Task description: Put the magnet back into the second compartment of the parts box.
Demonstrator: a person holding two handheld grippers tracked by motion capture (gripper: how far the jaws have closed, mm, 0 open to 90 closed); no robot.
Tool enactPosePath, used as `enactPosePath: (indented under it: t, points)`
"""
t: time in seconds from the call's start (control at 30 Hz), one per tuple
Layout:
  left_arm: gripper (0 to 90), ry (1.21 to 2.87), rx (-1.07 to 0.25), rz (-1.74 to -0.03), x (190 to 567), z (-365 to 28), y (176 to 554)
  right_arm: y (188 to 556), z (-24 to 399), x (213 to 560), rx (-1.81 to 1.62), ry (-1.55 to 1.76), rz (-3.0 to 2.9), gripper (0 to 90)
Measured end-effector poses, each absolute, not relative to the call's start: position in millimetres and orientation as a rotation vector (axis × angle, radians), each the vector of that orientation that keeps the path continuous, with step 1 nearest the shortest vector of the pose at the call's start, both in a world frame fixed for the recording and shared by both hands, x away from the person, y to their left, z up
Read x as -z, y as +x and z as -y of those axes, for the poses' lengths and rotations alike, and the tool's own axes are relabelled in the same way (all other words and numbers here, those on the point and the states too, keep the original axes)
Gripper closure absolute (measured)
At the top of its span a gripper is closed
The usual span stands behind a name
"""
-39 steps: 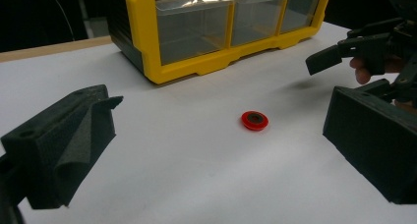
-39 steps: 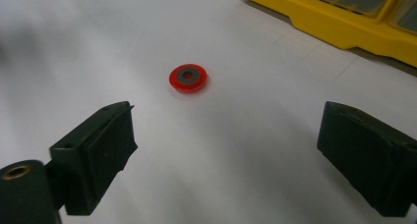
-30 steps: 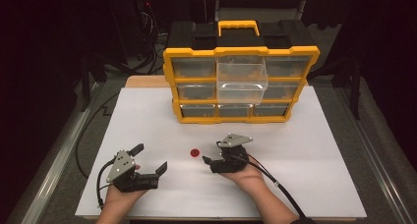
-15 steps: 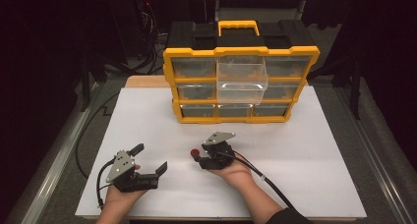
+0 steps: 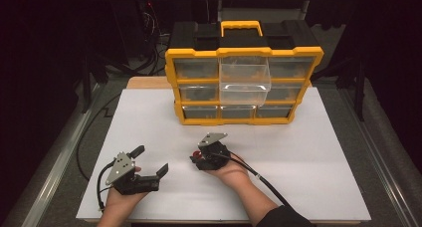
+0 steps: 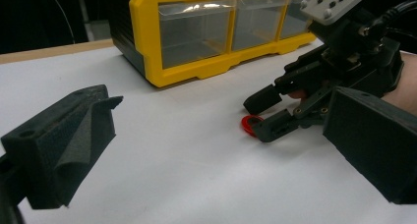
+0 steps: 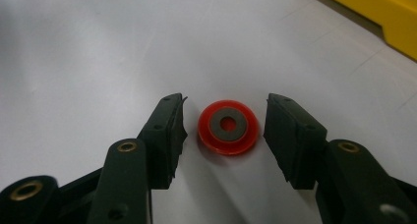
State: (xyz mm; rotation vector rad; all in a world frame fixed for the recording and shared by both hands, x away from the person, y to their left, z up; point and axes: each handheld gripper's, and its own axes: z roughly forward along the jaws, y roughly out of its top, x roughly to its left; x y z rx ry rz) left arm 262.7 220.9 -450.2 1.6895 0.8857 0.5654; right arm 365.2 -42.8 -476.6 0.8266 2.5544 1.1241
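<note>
Right now my red ring (image 7: pixel 228 127) lies flat on the white sheet (image 5: pixel 318 152), squarely between the two jaws of my right gripper (image 7: pixel 225 123). It is a small red disc with a grey washer-like centre and a hole through the middle. Neither pad presses on it: I see a slim gap of white on each side, a little wider toward the right jaw. The jaws have just been closing in around it, so they stand apart but narrow, with the ring between them and not yet clamped.

From my left gripper's camera the ring (image 6: pixel 251 124) peeks out at the tip of the right gripper (image 6: pixel 263 117), low on the sheet, partly covered by the lower jaw. From above, the right gripper (image 5: pixel 197 158) points away to its left, with only a speck of red at its tips.

My left gripper (image 5: pixel 152 160) rests near my edge of the sheet, well apart from the ring, jaws spread wide with nothing between them.

Farther out, beyond the right gripper, stands the yellow drawer cabinet (image 5: pixel 244 82) with its black top and handle; its middle clear drawer (image 5: pixel 245 80) is pulled forward, out past the others.
</note>
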Motion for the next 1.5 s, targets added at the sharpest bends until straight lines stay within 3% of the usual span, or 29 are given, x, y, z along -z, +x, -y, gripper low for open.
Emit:
enactPosePath:
  t: [0.3,0.53,0.97,1.5]
  points:
    - [0.3,1.687,-0.562,-0.886,450.1,-221.1,262.7,367.4,40.2,477.5,-1.092,0.806,-2.565,54.2]
    - [0.3,1.687,-0.563,-0.886,450.3,-220.6,262.7,370.3,41.8,476.8,-1.085,0.803,-2.576,63.5]
    - [0.3,1.693,-0.56,-0.883,451.0,-220.6,263.5,367.6,43.1,476.6,-1.09,0.79,-2.554,64.7]
    - [0.3,1.705,-0.565,-0.875,451.8,-218.8,262.6,337.9,103.6,460.0,-1.154,0.765,-2.557,64.6]
